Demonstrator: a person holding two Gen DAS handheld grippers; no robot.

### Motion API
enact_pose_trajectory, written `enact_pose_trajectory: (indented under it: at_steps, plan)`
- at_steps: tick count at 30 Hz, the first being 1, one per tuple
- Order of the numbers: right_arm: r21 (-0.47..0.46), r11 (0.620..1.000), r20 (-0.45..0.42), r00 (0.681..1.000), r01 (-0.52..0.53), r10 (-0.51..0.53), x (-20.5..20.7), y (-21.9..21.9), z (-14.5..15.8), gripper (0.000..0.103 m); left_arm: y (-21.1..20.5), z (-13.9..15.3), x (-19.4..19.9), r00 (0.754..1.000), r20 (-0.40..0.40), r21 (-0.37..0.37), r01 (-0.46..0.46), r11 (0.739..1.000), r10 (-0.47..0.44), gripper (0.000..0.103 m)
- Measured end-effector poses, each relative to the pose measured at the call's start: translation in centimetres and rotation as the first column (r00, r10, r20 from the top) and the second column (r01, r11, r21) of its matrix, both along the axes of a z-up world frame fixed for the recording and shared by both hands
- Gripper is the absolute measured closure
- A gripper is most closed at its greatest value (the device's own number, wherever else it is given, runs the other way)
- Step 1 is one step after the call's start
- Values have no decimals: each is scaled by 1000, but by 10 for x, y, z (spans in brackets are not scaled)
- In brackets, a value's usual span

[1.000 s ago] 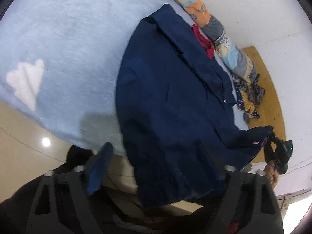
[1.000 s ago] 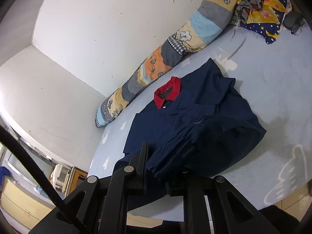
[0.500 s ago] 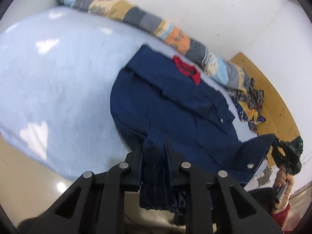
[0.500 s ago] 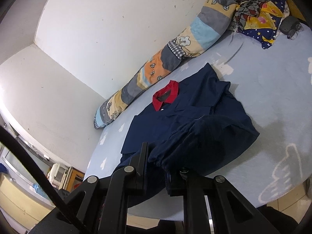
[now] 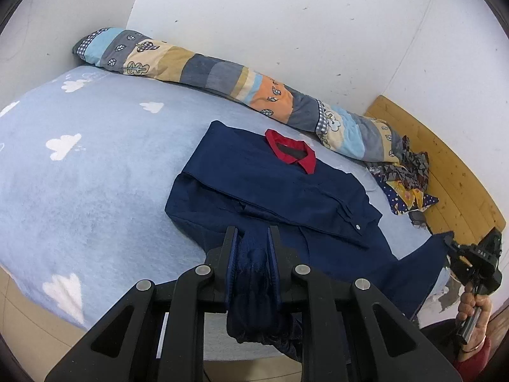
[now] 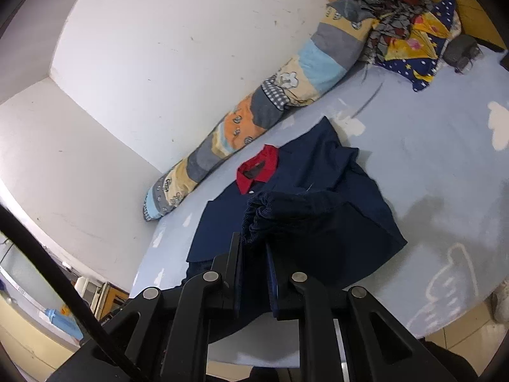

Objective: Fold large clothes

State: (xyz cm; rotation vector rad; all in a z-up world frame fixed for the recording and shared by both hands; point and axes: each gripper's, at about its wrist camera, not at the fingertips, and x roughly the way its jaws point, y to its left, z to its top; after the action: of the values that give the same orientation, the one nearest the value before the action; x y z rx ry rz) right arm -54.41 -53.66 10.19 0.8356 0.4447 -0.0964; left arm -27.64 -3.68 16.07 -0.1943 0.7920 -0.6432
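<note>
navy jacket (image 5: 280, 187) lies on the blue bed (image 5: 95, 172), hem lifted | left gripper (image 5: 253, 242) has just clamped onto the bunched hem | right gripper (image 6: 253, 250) pinches the other hem corner | soft, heavyish cloth (likely sags): hold corners

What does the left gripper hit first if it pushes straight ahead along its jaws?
The left gripper is already shut on bunched hem of the navy jacket. Straight ahead and downward lies the jacket's folded body on the blue bedsheet, likely near the folded sleeve; depth is unclear.
</note>
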Motion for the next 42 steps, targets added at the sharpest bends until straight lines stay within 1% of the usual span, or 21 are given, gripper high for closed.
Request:
enact_pose_trajectory:
  at_steps: [2,4,6,7,8,11,15,20,23,25,28,30,32,34,36,38,40,42]
  plan:
    - [24,999,-34,999,24,-23,-4,0,-6,88,3,-2,0,1000,-7,-3,-2,1000,2,85]
    - [81,995,-104,993,66,-57,-8,-2,-21,87,5,-6,-1,1000,-17,-3,-1,1000,1,85]
    - [110,990,-150,986,89,-72,-12,-1,-33,76,6,-11,-3,1000,-28,0,9,1000,-9,85]
    - [110,989,-169,982,101,-82,-14,1,-38,57,5,-15,-4,999,-36,3,17,1000,-17,85]
    - [113,987,-194,976,117,-94,-17,3,-44,44,5,-18,-5,999,-43,3,22,1000,-22,85]
    - [137,982,-247,964,132,-96,-20,8,-60,38,4,-28,-9,997,-65,4,36,999,-36,86]
    - [211,969,-304,951,129,-60,-19,13,-84,37,7,-40,-10,994,-100,0,34,999,-34,86]
    - [198,973,-324,945,115,-46,-21,25,-90,37,11,-50,-9,991,-128,18,44,999,-42,86]
    - [228,967,-333,942,114,-33,-21,27,-95,37,16,-56,-7,989,-146,16,37,999,-34,86]
    - [235,965,-331,943,114,-31,-24,30,-93,37,20,-60,-4,986,-164,17,28,999,-25,86]
    - [241,965,-311,950,106,-27,-30,35,-84,28,25,-63,-3,985,-170,23,17,1000,-13,86]
    - [244,963,-311,950,111,-30,-34,36,-79,24,26,-64,-2,984,-179,9,18,1000,-16,86]
    - [222,969,-327,944,108,-30,-35,35,-76,22,24,-63,-3,985,-171,9,23,1000,-22,86]
    - [183,975,-372,927,129,-53,-34,31,-79,22,19,-64,-4,986,-163,21,33,999,-29,86]
    - [160,975,-439,896,156,-71,-32,25,-88,22,18,-65,-4,985,-167,25,41,999,-36,86]
    - [137,974,-480,872,178,-91,-32,19,-95,22,17,-67,-3,984,-174,36,49,998,-43,86]
    - [105,966,-528,837,235,-146,-35,10,-100,22,17,-69,-2,983,-179,47,57,997,-48,85]
    - [84,963,-570,805,257,-165,-33,0,-107,22,18,-72,0,982,-185,56,59,997,-48,84]
